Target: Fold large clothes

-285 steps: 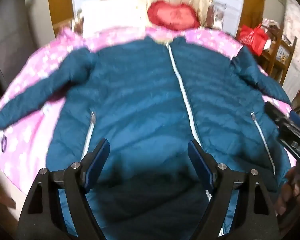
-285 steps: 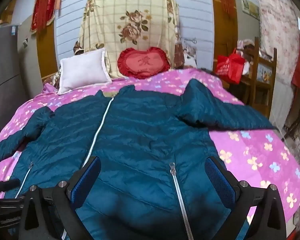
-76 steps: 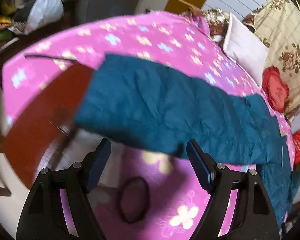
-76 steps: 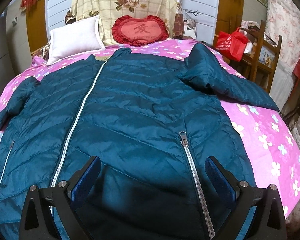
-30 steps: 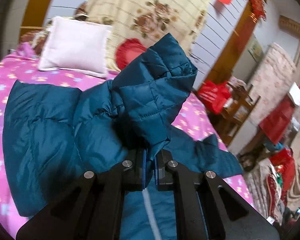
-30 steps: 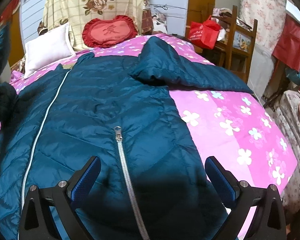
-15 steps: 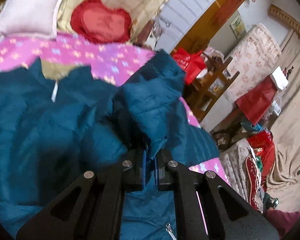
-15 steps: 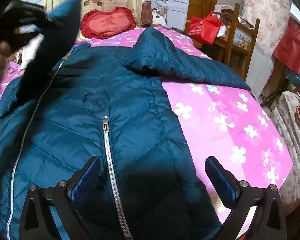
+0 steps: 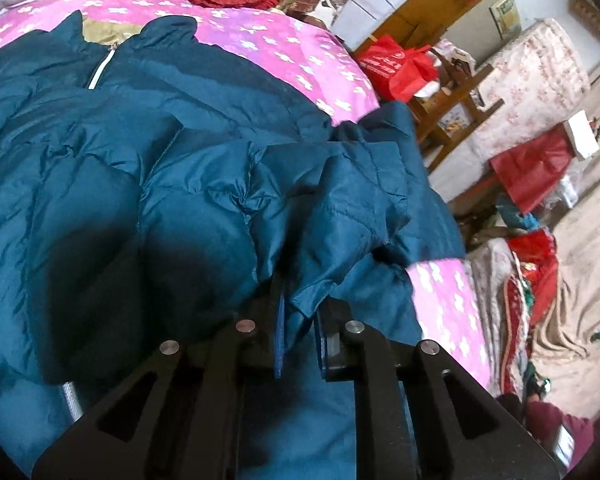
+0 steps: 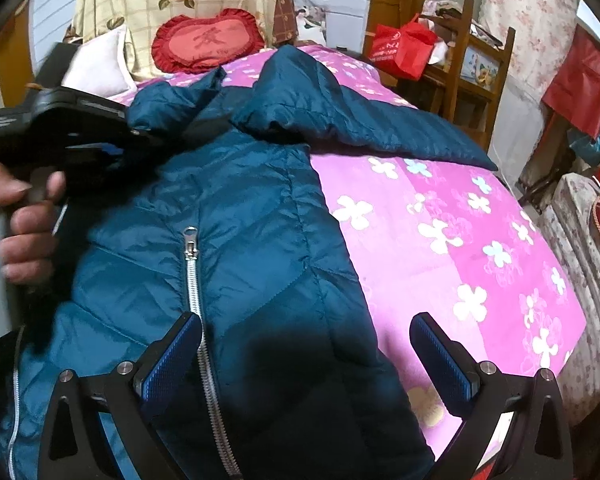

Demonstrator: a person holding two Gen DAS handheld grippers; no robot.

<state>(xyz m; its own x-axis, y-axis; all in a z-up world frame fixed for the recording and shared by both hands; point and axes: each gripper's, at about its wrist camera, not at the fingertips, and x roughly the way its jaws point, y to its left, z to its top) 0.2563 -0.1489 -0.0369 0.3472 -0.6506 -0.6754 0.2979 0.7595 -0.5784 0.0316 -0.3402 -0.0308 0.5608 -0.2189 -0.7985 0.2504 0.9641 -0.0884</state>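
Left wrist view shows the bed carrying the teal jacket, its sleeve laid across the chest. The left gripper is opening its jaws, cuff between them (let it drop flat before withdrawing). The right gripper hangs wide open, empty, above the hem.

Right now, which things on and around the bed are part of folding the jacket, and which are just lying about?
Part of the job:
- jacket
- its sleeve, lying between the left tongs as they open
- other sleeve, flat on the bed
- right tongs, open over the hem

Lying about:
- red cushion
- white pillow
- red bag
- chair
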